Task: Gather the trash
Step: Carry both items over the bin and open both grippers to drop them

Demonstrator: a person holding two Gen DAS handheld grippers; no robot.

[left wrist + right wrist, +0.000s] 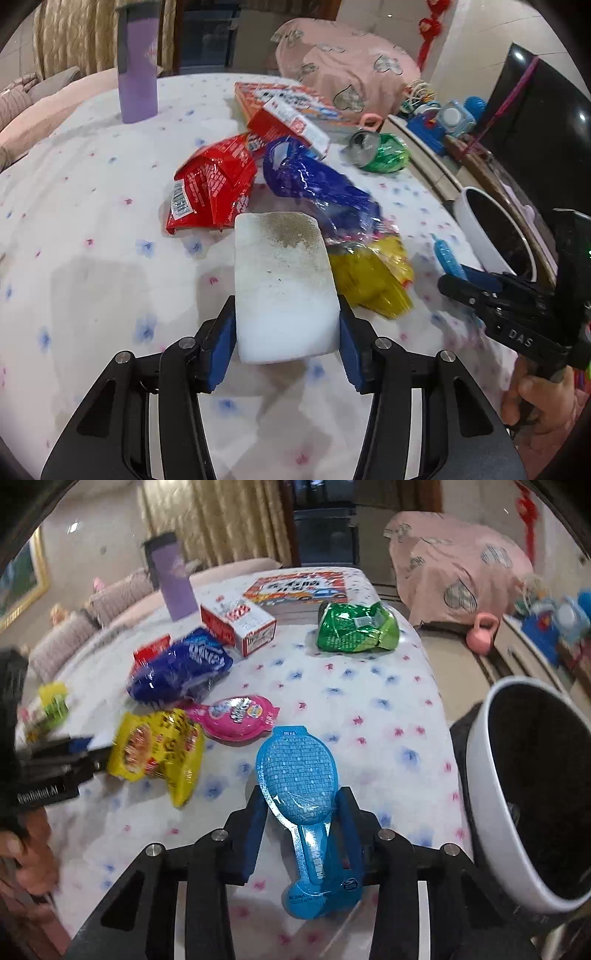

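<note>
Left tool (287, 325) is clamping a soiled white sponge (284, 280), right tool (301, 823) is pinching a blue blister pack (299, 775) beside the white bin (491, 794), while 6 or so wrappers are awaiting collection on the desk (369, 709).

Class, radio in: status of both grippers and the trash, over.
Left gripper shut on sponge. Right gripper shut on blue wrapper. Bin at right, path unobstructed.

White sponge (284, 280) w/ brown stain; blue wrapper (301, 775), dotted; white cloth (92, 229) w/ blue/pink flowers; purple tumbler (136, 70).
</note>
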